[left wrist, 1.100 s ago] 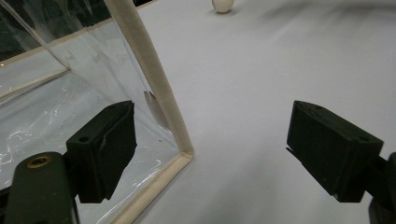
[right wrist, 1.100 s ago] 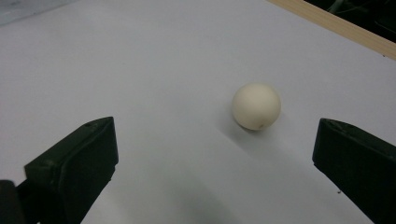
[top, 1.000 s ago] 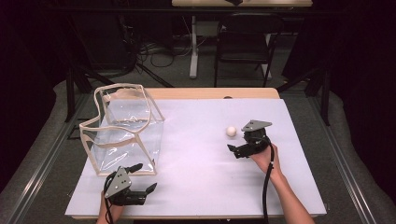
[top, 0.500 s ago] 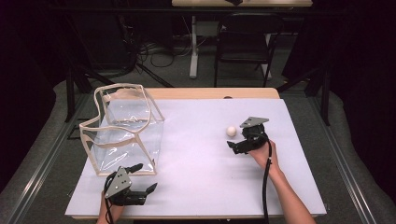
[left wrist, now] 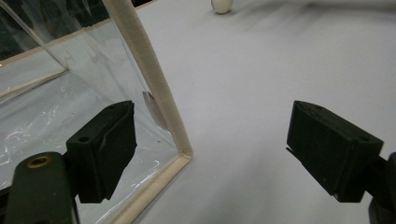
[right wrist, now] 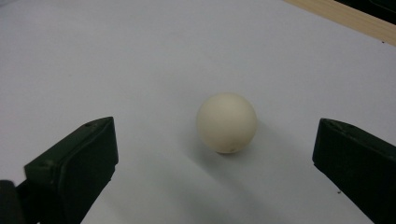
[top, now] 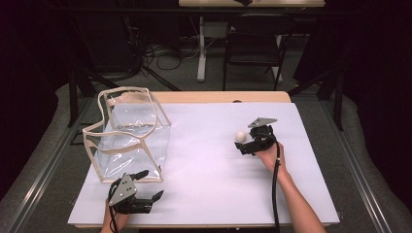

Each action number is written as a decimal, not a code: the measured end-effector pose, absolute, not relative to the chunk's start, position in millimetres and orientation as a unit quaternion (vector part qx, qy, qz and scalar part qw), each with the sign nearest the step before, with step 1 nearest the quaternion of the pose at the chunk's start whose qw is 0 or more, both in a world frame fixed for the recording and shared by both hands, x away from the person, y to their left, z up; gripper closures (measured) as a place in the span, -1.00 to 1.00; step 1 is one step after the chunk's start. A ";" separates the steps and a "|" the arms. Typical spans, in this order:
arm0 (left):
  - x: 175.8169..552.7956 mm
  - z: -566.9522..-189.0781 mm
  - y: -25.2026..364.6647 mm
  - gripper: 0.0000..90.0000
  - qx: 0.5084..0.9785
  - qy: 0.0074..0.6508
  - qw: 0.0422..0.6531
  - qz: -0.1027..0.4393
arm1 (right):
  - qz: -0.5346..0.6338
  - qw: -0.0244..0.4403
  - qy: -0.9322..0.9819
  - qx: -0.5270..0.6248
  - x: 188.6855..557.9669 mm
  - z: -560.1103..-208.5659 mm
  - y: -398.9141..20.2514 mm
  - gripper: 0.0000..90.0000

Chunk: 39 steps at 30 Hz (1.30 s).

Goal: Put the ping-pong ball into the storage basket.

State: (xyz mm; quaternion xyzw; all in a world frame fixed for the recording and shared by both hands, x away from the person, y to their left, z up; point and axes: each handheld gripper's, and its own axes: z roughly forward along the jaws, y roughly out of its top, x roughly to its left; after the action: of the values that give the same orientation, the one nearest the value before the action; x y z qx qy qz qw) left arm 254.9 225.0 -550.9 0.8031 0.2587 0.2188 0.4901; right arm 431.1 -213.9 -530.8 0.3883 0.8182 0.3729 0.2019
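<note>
I have the right gripper at the right of centre in the high view, its jaws spread wide and holding nothing, lined up on the small cream ball that sits on the white table cover. In the right gripper view the ball lies in the middle of the frame, ahead of and between the two black jaws, touching neither; I judge this as the approach to a pick, with the jaws opened well past the ball's width so it is not nudged and sent rolling. My left gripper waits in the lower left of the high view, near the table's front edge and just beside the clear bag with cream piping, also wide open and empty. In the left gripper view the bag's piped corner edge rises between the jaws from the lower middle of the frame, which suggests I am keeping that hand ready to steady the soft, sagging bag, since its open top looks like the likely place for the ball to go.
</note>
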 end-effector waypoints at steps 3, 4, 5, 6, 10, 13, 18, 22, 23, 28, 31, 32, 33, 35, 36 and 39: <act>254.9 -551.0 224.5 -0.64 0.803 0.259 0.490 0.218 | 0.372 0.206 0.819 0.385 433.5 -532.8 -210.7 -1.00; 255.0 -551.0 224.4 -0.64 0.803 0.259 0.490 0.218 | 0.370 0.206 0.820 0.386 434.2 -533.7 -209.7 -1.00; 255.0 -551.0 224.4 -0.64 0.803 0.259 0.490 0.218 | 0.367 0.204 0.821 0.386 436.7 -536.3 -208.4 -1.00; 254.9 -551.0 224.5 -0.64 0.803 0.259 0.490 0.219 | 0.366 0.198 0.821 0.390 438.2 -537.3 -207.8 -1.00; 255.1 -550.8 225.2 -0.64 0.802 0.259 0.491 0.220 | 0.369 0.192 0.818 0.397 445.0 -539.1 -207.0 -1.00; 255.0 -550.7 225.5 -0.64 0.803 0.259 0.490 0.220 | 0.368 0.190 0.818 0.399 447.9 -540.6 -206.8 -1.00; 255.1 -550.9 225.8 -0.64 0.803 0.259 0.491 0.219 | 0.367 0.186 0.814 0.409 453.5 -545.8 -205.6 -1.00; 255.2 -550.9 225.8 -0.64 0.803 0.259 0.490 0.219 | 0.368 0.184 0.814 0.409 455.4 -548.5 -204.7 -1.00; 255.2 -551.0 225.7 -0.64 0.802 0.259 0.491 0.218 | 0.367 0.183 0.815 0.410 455.5 -549.1 -204.4 -0.98; 255.6 -551.2 225.5 -0.64 0.804 0.259 0.490 0.217 | 0.361 0.181 0.818 0.409 456.3 -551.7 -202.6 -0.67; 255.6 -550.9 225.7 -0.64 0.804 0.258 0.489 0.219 | 0.352 0.191 0.817 0.415 456.3 -552.2 -201.1 -0.56; 255.6 -551.0 225.7 -0.64 0.804 0.259 0.489 0.219 | 0.352 0.191 0.817 0.415 456.3 -552.3 -200.9 -0.50; 255.6 -551.0 225.8 -0.64 0.804 0.258 0.489 0.219 | 0.348 0.196 0.817 0.417 456.5 -552.5 -200.6 -0.39; 255.5 -550.9 225.9 -0.64 0.804 0.259 0.489 0.219 | 0.345 0.197 0.818 0.416 456.3 -552.5 -200.1 -0.32; 255.5 -551.0 225.8 -0.64 0.804 0.259 0.489 0.219 | 0.344 0.198 0.817 0.419 456.2 -552.5 -199.8 -0.27; 255.6 -551.0 225.9 -0.64 0.804 0.258 0.489 0.219 | 0.341 0.202 0.817 0.419 456.4 -552.8 -199.8 -0.22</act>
State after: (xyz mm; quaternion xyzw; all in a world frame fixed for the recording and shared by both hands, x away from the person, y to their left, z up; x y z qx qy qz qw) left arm 255.6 225.9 -551.0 0.8042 0.2583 0.2187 0.4886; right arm 456.4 -199.8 -552.8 0.4189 0.8169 0.3414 0.2017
